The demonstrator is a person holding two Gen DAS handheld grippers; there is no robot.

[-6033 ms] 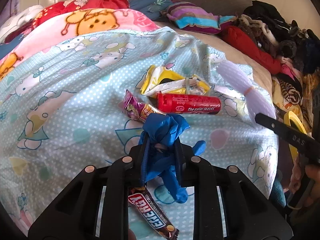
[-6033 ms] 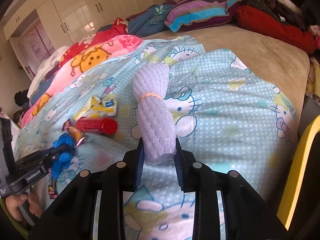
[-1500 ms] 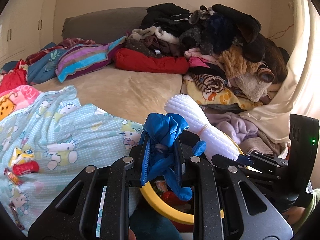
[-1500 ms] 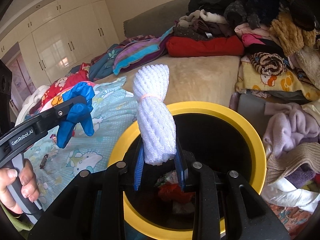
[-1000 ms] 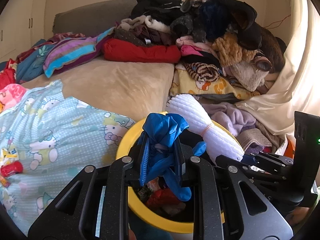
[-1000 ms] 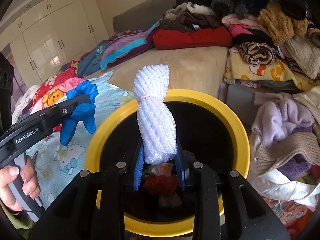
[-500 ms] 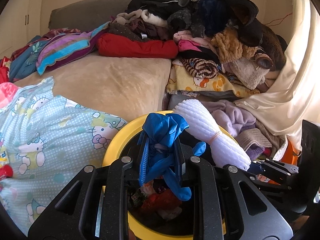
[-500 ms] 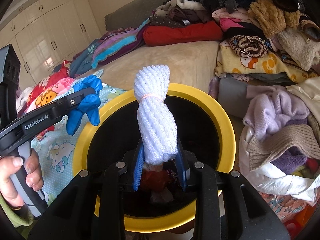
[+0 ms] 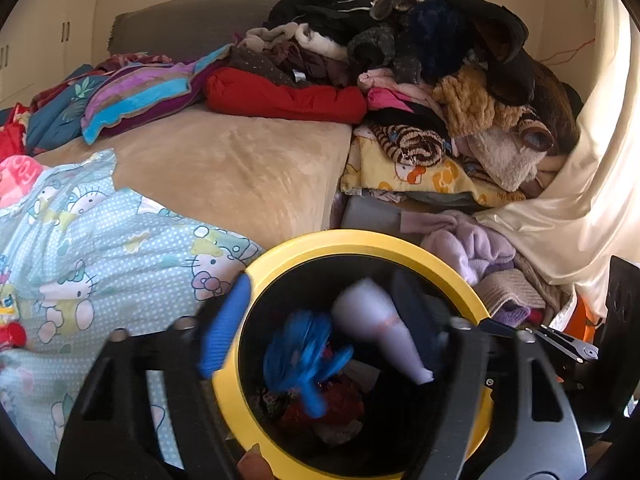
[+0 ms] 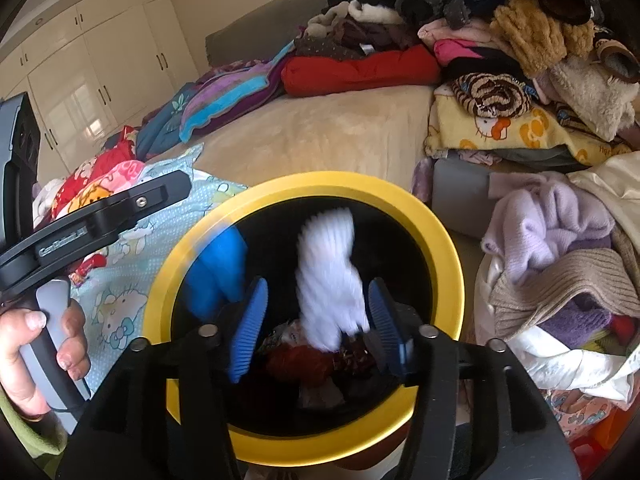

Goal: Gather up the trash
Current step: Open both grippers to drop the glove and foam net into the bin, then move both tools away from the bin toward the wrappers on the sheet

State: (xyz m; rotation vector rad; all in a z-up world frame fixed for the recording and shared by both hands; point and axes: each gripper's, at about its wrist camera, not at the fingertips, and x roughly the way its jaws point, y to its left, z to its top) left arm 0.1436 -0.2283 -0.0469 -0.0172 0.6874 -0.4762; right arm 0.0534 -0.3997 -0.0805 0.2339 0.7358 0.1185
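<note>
Both tongs hang over the open mouth of the bin [image 10: 448, 240], whose yellow rim presses against the edge of the bed [image 9: 240, 168] on one side and is crowded by loose clothes [image 10: 560, 272] on the other. The left tongs [image 9: 320, 332] are opening, their blue pads spread wide, and the blue glove [image 9: 304, 356] is blurred and free between them, inside the rim and above the rubbish at the bottom. The right tongs [image 10: 320, 320] are opening too; the white foam net [image 10: 332, 280] is smeared with motion between the pads, touching neither as far as can be told, also within the bin's mouth. The bed carries a tan sheet, a pale blue cartoon quilt [image 9: 100, 248] and a tall heap of clothing [image 9: 440, 80] against the far wall. The right view alone shows the white wardrobe doors [image 10: 80, 60] and the person's hand [image 10: 36, 356] gripping the handle of the left tool. The left view alone shows a red tube [image 9: 10, 336] at the quilt's edge, with the right tool's black body beside the bin.
</note>
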